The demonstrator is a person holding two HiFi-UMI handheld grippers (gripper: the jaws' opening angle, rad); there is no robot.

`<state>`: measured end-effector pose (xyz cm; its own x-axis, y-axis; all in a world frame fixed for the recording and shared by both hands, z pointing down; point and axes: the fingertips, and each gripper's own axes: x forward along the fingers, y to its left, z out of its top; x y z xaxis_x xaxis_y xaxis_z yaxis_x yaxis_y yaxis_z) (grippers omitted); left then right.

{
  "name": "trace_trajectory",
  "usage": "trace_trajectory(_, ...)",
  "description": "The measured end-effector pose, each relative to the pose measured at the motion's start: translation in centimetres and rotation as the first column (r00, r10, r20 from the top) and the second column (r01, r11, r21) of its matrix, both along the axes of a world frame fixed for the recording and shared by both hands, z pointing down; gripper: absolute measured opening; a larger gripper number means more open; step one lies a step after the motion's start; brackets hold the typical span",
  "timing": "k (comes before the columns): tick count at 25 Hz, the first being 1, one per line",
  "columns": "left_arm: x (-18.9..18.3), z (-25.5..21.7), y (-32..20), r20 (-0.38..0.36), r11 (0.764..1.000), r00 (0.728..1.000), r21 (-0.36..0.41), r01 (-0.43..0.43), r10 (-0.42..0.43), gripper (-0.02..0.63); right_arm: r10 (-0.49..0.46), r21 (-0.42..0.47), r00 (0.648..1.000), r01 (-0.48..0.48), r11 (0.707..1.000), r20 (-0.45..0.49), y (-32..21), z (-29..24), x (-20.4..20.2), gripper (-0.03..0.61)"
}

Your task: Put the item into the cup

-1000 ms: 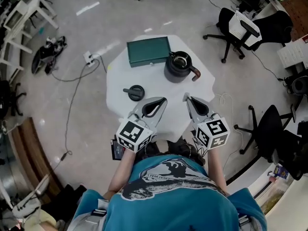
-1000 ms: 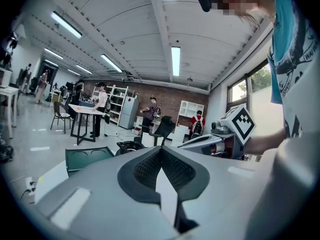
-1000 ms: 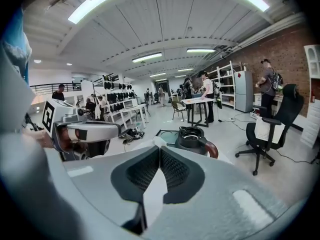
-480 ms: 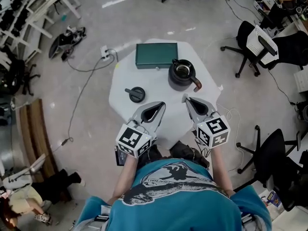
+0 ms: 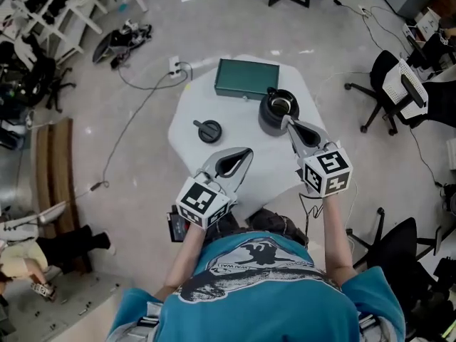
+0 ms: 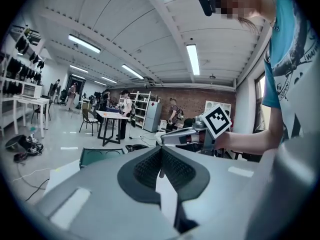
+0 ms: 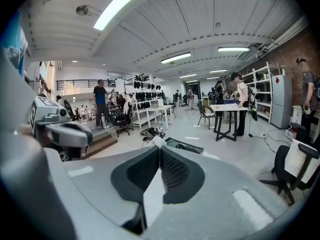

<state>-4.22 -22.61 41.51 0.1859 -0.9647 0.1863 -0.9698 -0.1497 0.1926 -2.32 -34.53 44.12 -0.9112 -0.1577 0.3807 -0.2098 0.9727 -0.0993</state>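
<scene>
The white worktop (image 5: 242,144) carries three things. Largest is a closed green case (image 5: 246,80) at the far edge. Just beside it, on the right, stands the dark cup (image 5: 276,112), round-bodied with a handle pointing toward the person. Something pale shows inside it, too small to identify.

The right tool (image 5: 288,120) is held out with its tip at the near rim of the cup. In the right gripper view its jaws are pressed together with nothing between them. The left tool (image 5: 247,151) hovers over the near part of the worktop, apart from everything on it. The left gripper view shows its jaws likewise pressed together and empty.

The smallest thing, a black round knobbed piece (image 5: 209,129) that I take to be the item, lies on the left side of the worktop, well apart from the cup and from both tools.

By this layout the task has hardly begun: the item is ungrasped and outside the cup, so picking it up, carrying it across and dropping it in all remain.
</scene>
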Motion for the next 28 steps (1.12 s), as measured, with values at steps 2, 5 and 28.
trace_trajectory(2, -0.1, -0.1, 0.2, 0.001, 1.0, 1.0, 0.004, 0.016, -0.016, 0.005, -0.021, 0.032, 1.0, 0.021, 0.999, -0.009, -0.8, -0.1, -0.8, 0.011)
trace_trajectory(5, -0.5, -0.2, 0.5, -0.001, 0.999, 0.999, 0.005, 0.04, -0.04, 0.005, -0.054, 0.085, 0.998, 0.057, 0.995, -0.038, -1.8, -0.2, -2.2, 0.011)
trace_trajectory(28, -1.3, 0.3, 1.1, 0.01, 0.997, 0.997, 0.005, 0.071, -0.071, 0.005, -0.142, 0.254, 0.89, 0.272, 0.928, -0.433, -6.5, 7.0, -5.6, 0.012)
